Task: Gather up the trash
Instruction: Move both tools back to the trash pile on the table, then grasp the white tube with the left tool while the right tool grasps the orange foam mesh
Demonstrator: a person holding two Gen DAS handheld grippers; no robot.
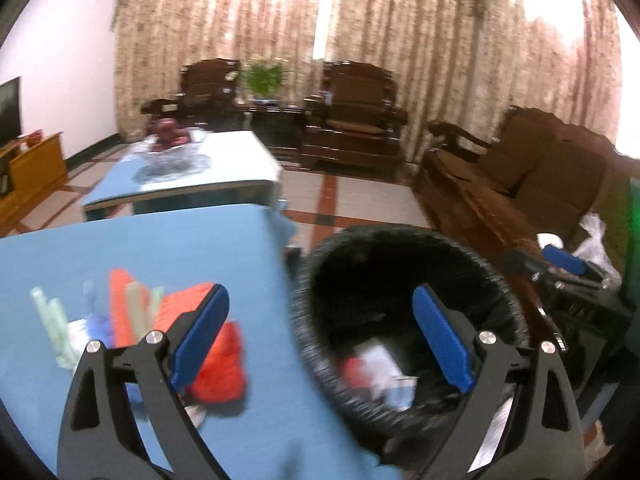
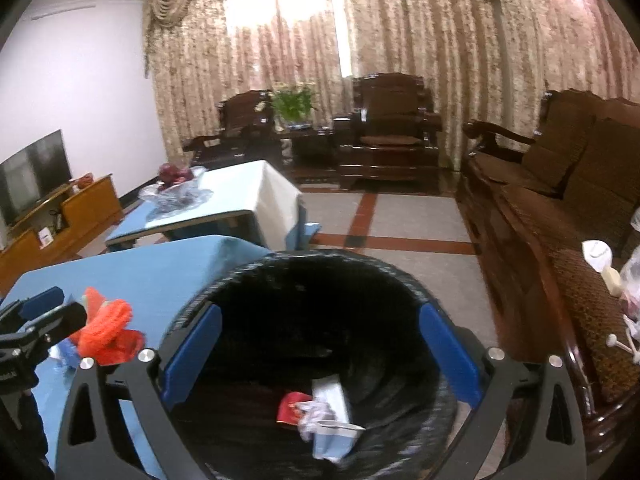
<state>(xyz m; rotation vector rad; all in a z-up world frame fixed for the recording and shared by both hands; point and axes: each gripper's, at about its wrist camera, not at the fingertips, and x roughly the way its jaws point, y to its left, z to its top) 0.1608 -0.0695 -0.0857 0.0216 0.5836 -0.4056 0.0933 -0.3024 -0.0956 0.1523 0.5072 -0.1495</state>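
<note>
A black-lined trash bin (image 1: pixel 496 280) (image 2: pixel 404 276) stands by the right edge of a blue-covered table (image 1: pixel 160 240) (image 2: pixel 140 268). In it lie white paper, a red wrapper (image 2: pixel 290 404) and a blue-white packet (image 2: pixel 332 436). On the table lies a trash pile: orange-red net and wrappers (image 1: pixel 218 372) (image 2: pixel 106 332), pale green sticks (image 1: pixel 52 320). My left gripper (image 1: pixel 320 336) is open and empty, straddling the table edge and bin rim. My right gripper (image 2: pixel 320 356) is open and empty above the bin. It also shows in the left wrist view (image 1: pixel 560 260).
A second low table (image 2: pixel 240 196) with a glass fruit bowl (image 2: pixel 176 188) stands behind. Dark wooden armchairs (image 2: pixel 392 132) line the curtained far wall. A sofa (image 2: pixel 560 200) with bags on it runs along the right. A TV stand (image 2: pixel 60 220) is at the left.
</note>
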